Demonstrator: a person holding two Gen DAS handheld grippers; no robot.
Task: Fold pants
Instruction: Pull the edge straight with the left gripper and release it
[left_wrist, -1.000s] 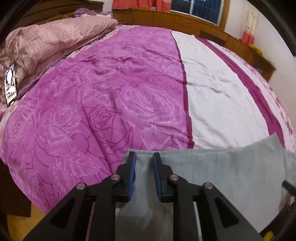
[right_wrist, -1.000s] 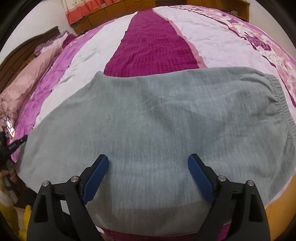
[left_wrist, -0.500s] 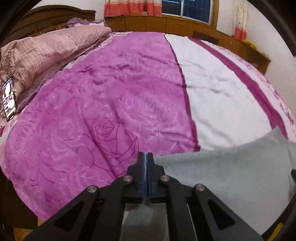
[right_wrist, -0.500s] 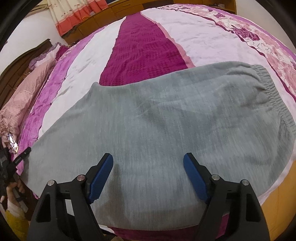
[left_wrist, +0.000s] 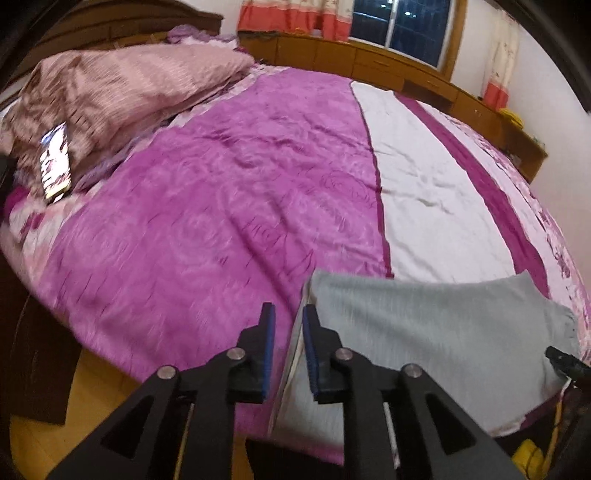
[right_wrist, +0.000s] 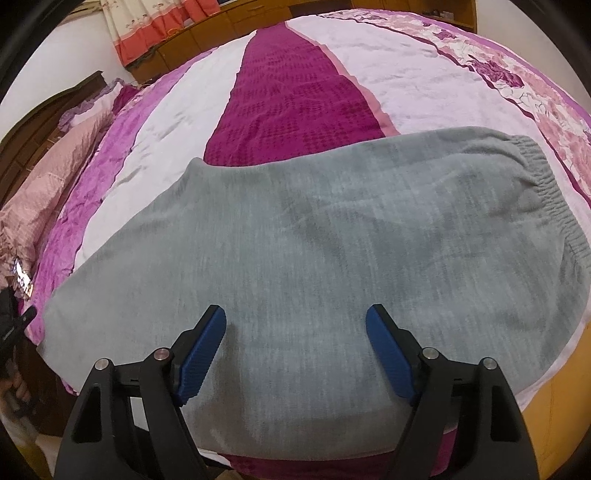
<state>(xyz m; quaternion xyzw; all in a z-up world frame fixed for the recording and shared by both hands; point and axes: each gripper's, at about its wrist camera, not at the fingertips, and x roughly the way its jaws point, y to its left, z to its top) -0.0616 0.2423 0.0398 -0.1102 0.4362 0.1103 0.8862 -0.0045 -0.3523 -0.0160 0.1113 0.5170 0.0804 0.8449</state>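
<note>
Grey pants (right_wrist: 332, 229) lie flat across the purple and white bedspread (left_wrist: 221, 206), with the elastic waistband (right_wrist: 554, 192) at the right. My right gripper (right_wrist: 295, 310) hovers over the middle of the fabric, its blue pads wide apart and holding nothing. In the left wrist view the leg end of the pants (left_wrist: 424, 332) lies at the lower right. My left gripper (left_wrist: 288, 308) is above the pants' left edge. Its jaws are opening, with a narrow gap between the pads. The pale edge of the fabric shows through that gap, and the pads do not press on it.
A pink quilt (left_wrist: 122, 85) is piled at the head of the bed, with a lit phone (left_wrist: 55, 162) resting on it. Wooden cabinets (left_wrist: 369, 66) and a window run along the far wall. The bed's near edge drops to a yellow floor (left_wrist: 92, 398).
The left gripper closed on the pants' leg end half a second ago; now its pads are apart and it has lifted and shifted left. The right gripper kept its place.
</note>
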